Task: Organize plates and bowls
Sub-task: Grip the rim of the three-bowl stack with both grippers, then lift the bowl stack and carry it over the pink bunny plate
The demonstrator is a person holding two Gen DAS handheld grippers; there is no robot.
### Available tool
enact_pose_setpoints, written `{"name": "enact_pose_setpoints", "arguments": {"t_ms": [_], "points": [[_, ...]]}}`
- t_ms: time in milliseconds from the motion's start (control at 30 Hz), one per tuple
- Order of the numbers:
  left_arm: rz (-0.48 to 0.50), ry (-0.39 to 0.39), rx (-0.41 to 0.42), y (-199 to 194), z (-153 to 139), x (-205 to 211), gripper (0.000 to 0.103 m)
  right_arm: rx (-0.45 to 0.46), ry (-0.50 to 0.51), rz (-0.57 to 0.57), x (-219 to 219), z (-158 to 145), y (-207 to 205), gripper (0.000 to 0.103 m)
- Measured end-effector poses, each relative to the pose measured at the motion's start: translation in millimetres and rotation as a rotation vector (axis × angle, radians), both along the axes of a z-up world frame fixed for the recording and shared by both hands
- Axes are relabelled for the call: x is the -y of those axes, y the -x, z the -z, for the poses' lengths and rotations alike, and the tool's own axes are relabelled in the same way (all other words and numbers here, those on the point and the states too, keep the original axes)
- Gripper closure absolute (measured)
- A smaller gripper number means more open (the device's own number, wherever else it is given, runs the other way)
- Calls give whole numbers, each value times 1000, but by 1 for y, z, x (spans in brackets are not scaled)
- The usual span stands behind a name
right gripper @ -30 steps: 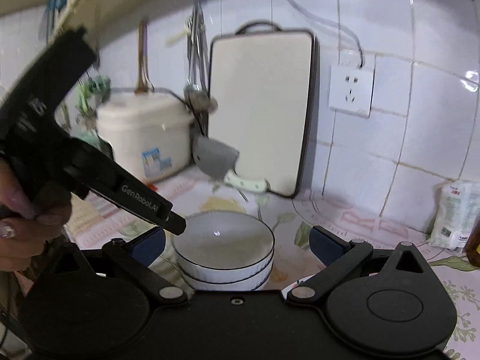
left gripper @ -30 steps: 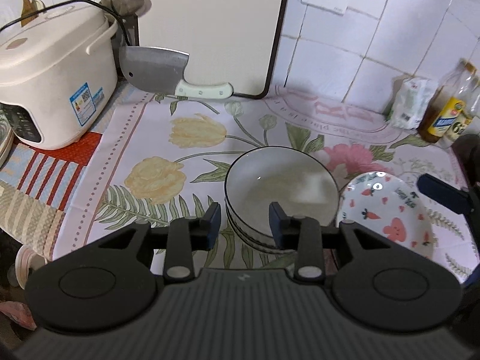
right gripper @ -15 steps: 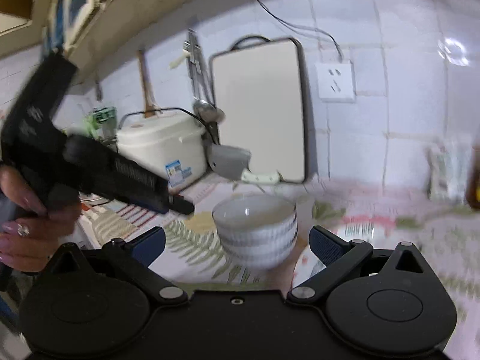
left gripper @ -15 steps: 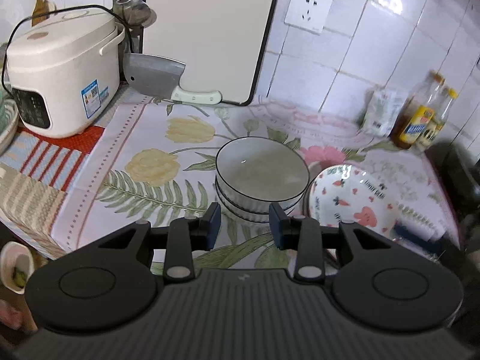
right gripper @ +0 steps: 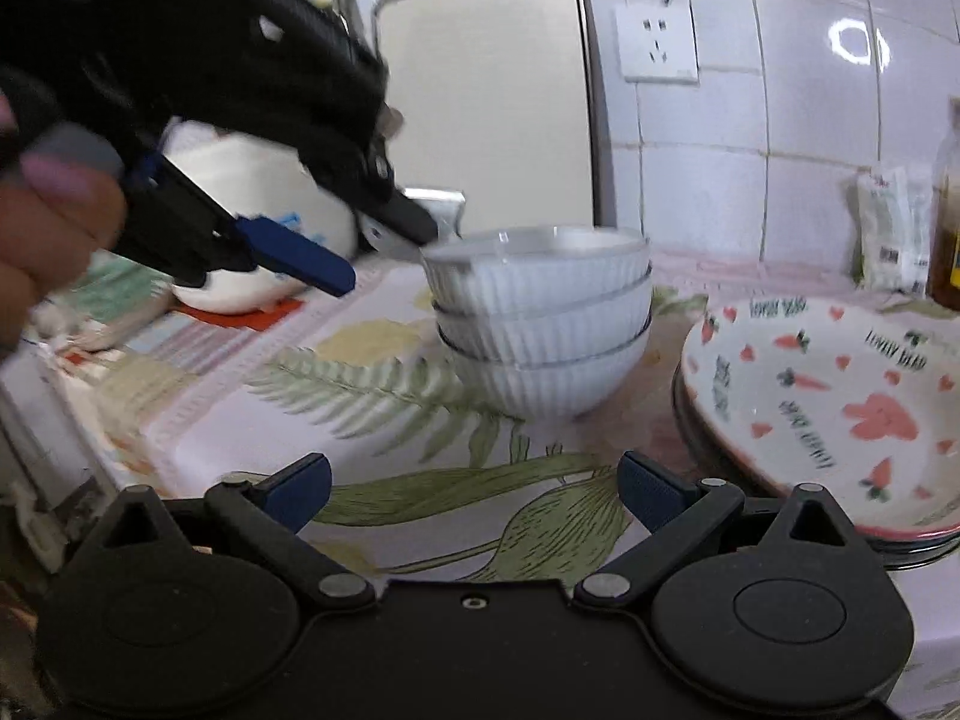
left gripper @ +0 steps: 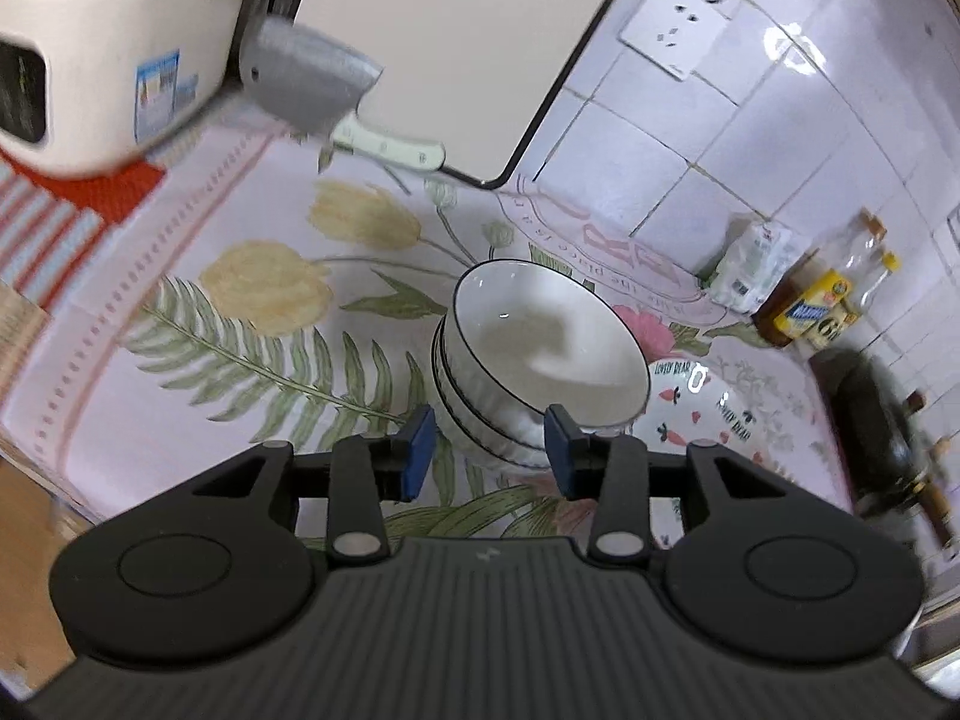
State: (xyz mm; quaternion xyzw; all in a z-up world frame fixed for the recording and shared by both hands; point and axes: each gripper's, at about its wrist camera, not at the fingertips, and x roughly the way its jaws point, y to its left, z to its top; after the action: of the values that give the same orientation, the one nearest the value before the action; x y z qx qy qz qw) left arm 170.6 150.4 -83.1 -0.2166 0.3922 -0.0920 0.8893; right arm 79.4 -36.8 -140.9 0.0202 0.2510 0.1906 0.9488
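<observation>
A stack of three white ribbed bowls (left gripper: 540, 354) (right gripper: 540, 324) stands on the floral mat. To its right lies a shallow plate with carrot and rabbit prints (left gripper: 708, 414) (right gripper: 840, 408), resting on other plates. My left gripper (left gripper: 489, 450) hovers just short of the stack's near side. Its jaws are opening, and the pads press on nothing. In the right wrist view the left gripper (right gripper: 366, 246), held by a hand, reaches the top bowl's left rim. My right gripper (right gripper: 474, 492) is wide open, low over the mat in front of the bowls, with nothing between its fingers.
A white rice cooker (left gripper: 90, 60), a cleaver (left gripper: 312, 84) and a leaning cutting board (left gripper: 456, 42) stand at the back left. A packet (left gripper: 750, 264) and bottles (left gripper: 822, 300) line the tiled wall at right. A dark pan (left gripper: 870, 420) sits at the far right.
Both grippers have dropped and closed in on the bowl stack. The right view now sits level with the bowls. The left gripper has rolled, and its jaws stand slightly wider.
</observation>
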Motion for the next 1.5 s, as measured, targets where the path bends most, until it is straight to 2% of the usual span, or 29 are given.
{"name": "enact_pose_setpoints", "arguments": {"t_ms": [67, 100, 300, 467, 600, 800, 933, 1033, 1100, 1233, 1500], "points": [[-9, 31, -14, -12, 9, -7, 61, 2, -8, 31, -6, 10, -10, 1], [-10, 45, -16, -16, 13, -10, 56, -2, -10, 40, -9, 14, -15, 1], [3, 81, -44, -45, 27, -25, 56, 57, 64, 136, -33, 35, -34, 1], [39, 173, -53, -65, 35, -34, 52, 71, 54, 208, -42, 35, -51, 2], [77, 210, -95, -84, 49, -31, 52, 67, 53, 253, -50, 34, -61, 2], [115, 204, -140, -106, 67, -23, 53, 32, 47, 329, -59, 32, -77, 2], [115, 195, -164, -117, 79, -22, 53, 5, 58, 292, -57, 32, -80, 4], [105, 237, -182, -120, 91, -24, 52, 12, 73, 280, -57, 33, -78, 4], [105, 286, -178, -118, 94, -26, 66, 8, 86, 271, -58, 33, -78, 5], [108, 252, -151, -111, 88, -24, 68, 3, 102, 248, -58, 31, -78, 7], [24, 215, -132, -91, 81, -32, 72, 55, 136, 130, -52, 33, -70, 12]]}}
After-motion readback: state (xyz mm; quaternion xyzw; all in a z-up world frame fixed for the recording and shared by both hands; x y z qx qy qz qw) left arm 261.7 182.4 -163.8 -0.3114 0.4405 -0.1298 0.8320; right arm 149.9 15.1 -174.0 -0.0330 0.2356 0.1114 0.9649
